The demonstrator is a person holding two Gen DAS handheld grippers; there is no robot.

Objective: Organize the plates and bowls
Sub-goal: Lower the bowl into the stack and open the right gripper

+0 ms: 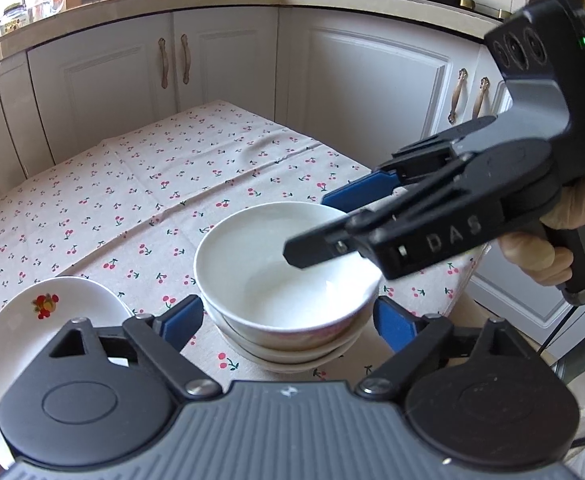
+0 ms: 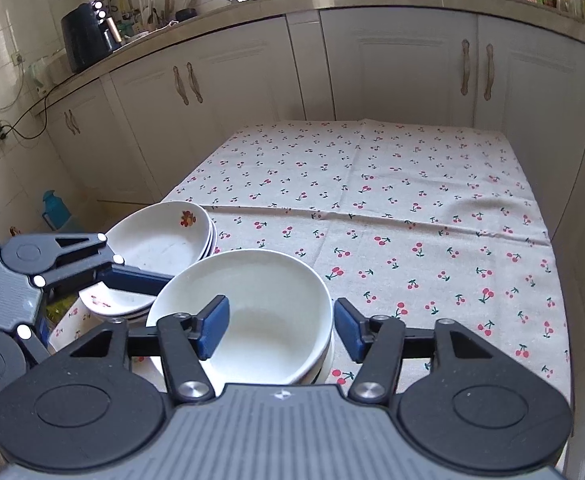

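Through the left wrist camera we see our left gripper (image 1: 286, 322) spread wide, its blue pads flanking the stack of bowls (image 1: 288, 280) without clearly touching it. The stack stands on the cherry-print tablecloth (image 1: 152, 184) close to the table's near edge. The right gripper (image 1: 320, 224) reaches in from the right, one finger over the top bowl's hollow and one outside the rim; its jaws are parted and pinch nothing. A fruit-print plate (image 1: 48, 320) lies toward the near left corner.

Through the right wrist camera our right gripper (image 2: 282, 328) straddles the top bowl's (image 2: 244, 312) right rim, pads spread and apart from the wall. The stack of plates (image 2: 160, 236) sits at the left edge, and small dishes (image 2: 116, 300) lie under the left gripper (image 2: 144, 280).

We judge the danger to be the near edge: closing on one rim wall could tilt the top bowl, or a sideways nudge could slide the stack off the table.
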